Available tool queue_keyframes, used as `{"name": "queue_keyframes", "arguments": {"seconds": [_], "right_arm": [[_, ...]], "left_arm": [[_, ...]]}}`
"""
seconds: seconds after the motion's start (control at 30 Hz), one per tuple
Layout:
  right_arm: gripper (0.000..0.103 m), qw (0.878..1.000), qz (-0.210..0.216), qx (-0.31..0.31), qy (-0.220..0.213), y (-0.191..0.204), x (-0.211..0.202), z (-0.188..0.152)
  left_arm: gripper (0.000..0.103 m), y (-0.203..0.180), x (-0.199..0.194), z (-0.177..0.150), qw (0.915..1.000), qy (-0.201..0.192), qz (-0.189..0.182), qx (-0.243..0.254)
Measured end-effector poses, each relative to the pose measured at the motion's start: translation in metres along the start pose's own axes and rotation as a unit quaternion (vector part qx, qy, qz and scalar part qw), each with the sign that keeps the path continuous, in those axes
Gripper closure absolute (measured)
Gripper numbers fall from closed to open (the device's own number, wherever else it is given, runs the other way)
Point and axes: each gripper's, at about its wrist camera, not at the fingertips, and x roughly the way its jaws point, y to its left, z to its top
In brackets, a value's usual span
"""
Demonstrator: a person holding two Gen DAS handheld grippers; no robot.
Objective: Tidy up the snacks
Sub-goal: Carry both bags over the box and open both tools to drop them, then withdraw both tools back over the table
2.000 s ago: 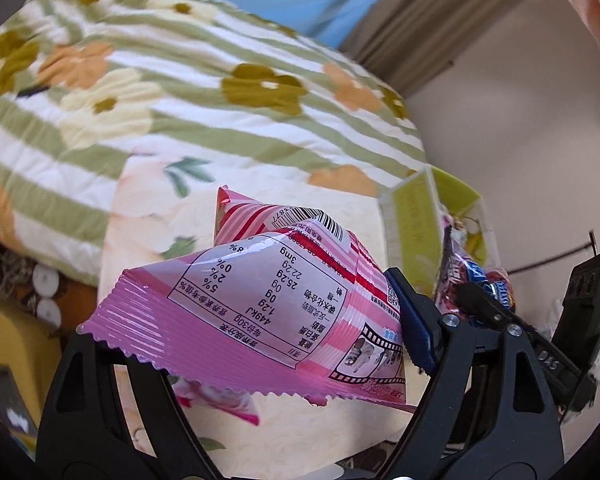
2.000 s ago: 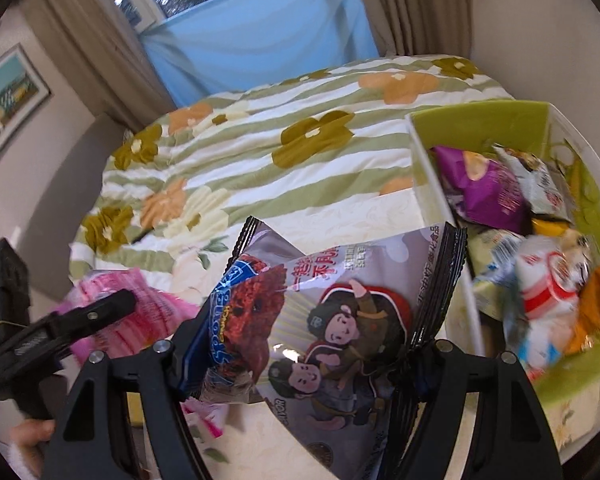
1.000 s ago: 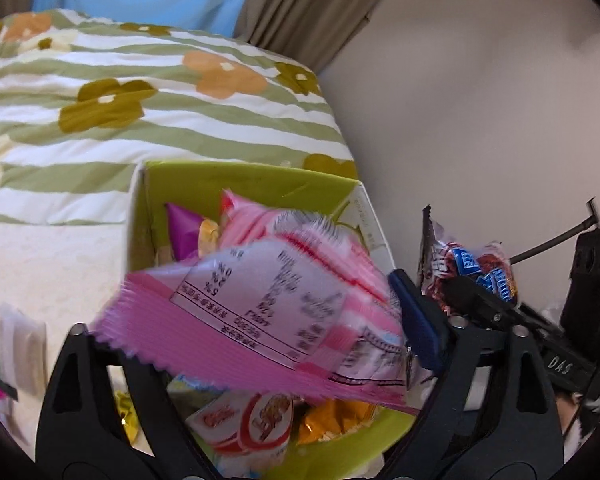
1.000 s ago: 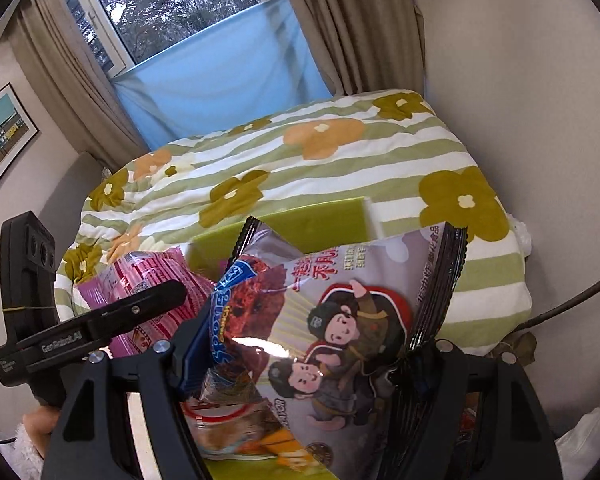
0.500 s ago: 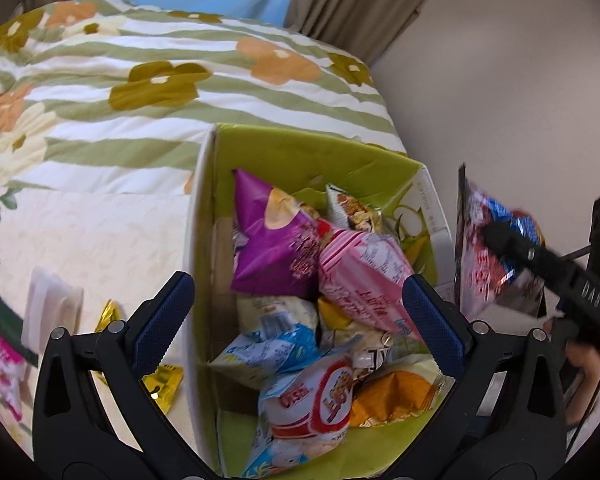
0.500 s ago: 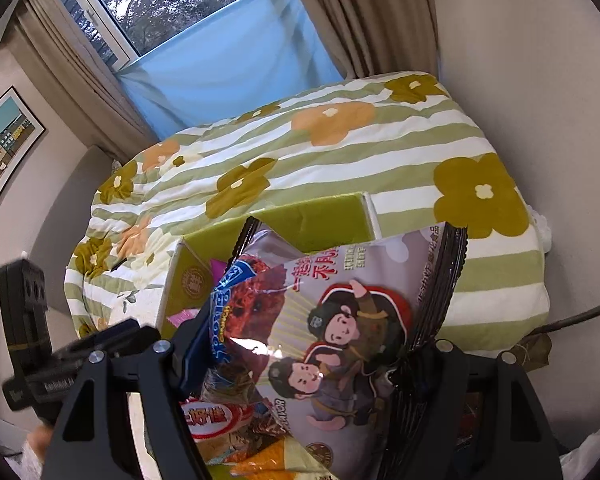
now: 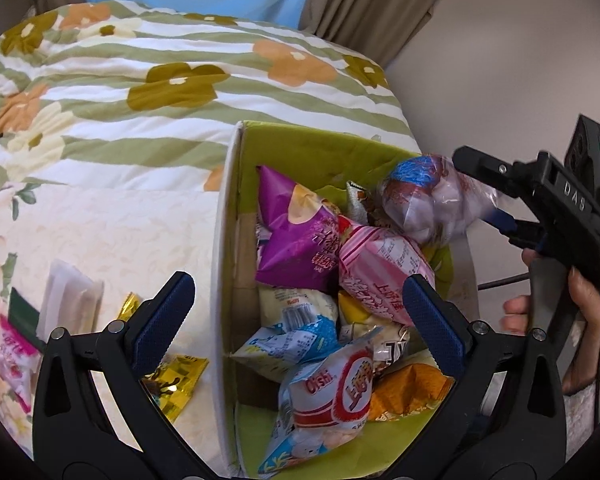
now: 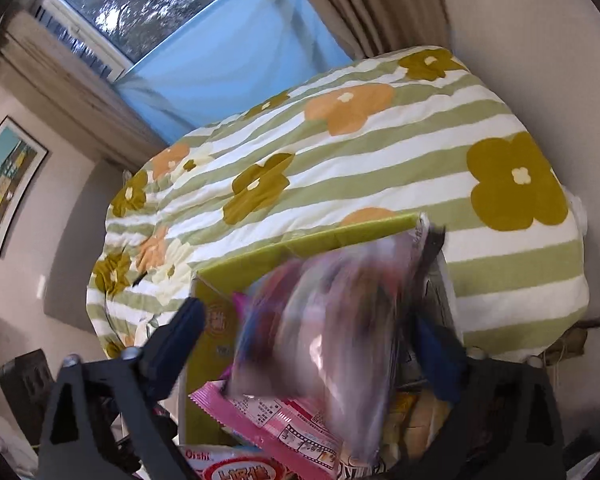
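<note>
A green cardboard box [image 7: 230,216] holds several snack packets, among them a purple one [image 7: 300,240] and a pink striped one [image 7: 380,272]. My left gripper [image 7: 300,316] hangs open over the box with nothing between its fingers. At the box's far right corner is my right gripper [image 7: 476,188], with a hand [image 7: 540,308] on its grip. Its jaws are opening [image 8: 308,344]. A grey cartoon snack bag [image 8: 332,320] shows as a blur between them, loose of the pads, above the pink packet [image 8: 268,420]. In the left wrist view the bag [image 7: 416,200] is just inside the box [image 8: 300,248].
Left of the box, a cream cloth [image 7: 100,232] carries a gold wrapper [image 7: 172,380], a pink packet [image 7: 8,356] and a white folded piece [image 7: 72,300]. A flowered striped quilt [image 7: 140,80] lies behind. A bare wall [image 7: 500,80] and a cable [image 7: 500,280] are on the right.
My left gripper let go of the pink packet, which now lies in the box. My right gripper came over the box and opened; the grey bag has slipped from its pads and is blurred.
</note>
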Motion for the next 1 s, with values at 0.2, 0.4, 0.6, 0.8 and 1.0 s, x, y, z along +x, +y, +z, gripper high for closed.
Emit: {"name": "queue_keyframes", "arguments": {"seconds": [0.2, 0.4, 0.6, 0.8, 1.0], "right_arm": [[0.001, 0.998, -0.042, -0.044, -0.021, 0.006, -0.011, -0.018], [0.001, 0.996, -0.050, -0.062, -0.028, 0.010, -0.022, -0.023], [0.001, 0.995, -0.055, -0.076, -0.034, 0.020, -0.034, -0.025], [0.001, 0.992, -0.067, -0.090, -0.050, 0.041, -0.055, -0.038], [0.001, 0.989, -0.081, -0.107, -0.059, 0.078, -0.076, -0.064]], "left_arm": [[0.001, 0.002, -0.003, -0.006, 1.0000, 0.003, -0.004, 0.000], [0.001, 0.001, -0.015, -0.008, 1.0000, -0.006, -0.004, 0.006], [0.001, 0.000, -0.037, -0.009, 0.9996, -0.022, 0.000, 0.017], [0.001, 0.006, -0.069, -0.013, 0.9984, -0.047, -0.008, 0.030], [0.001, 0.028, -0.115, -0.021, 0.9961, -0.070, -0.004, 0.054]]}}
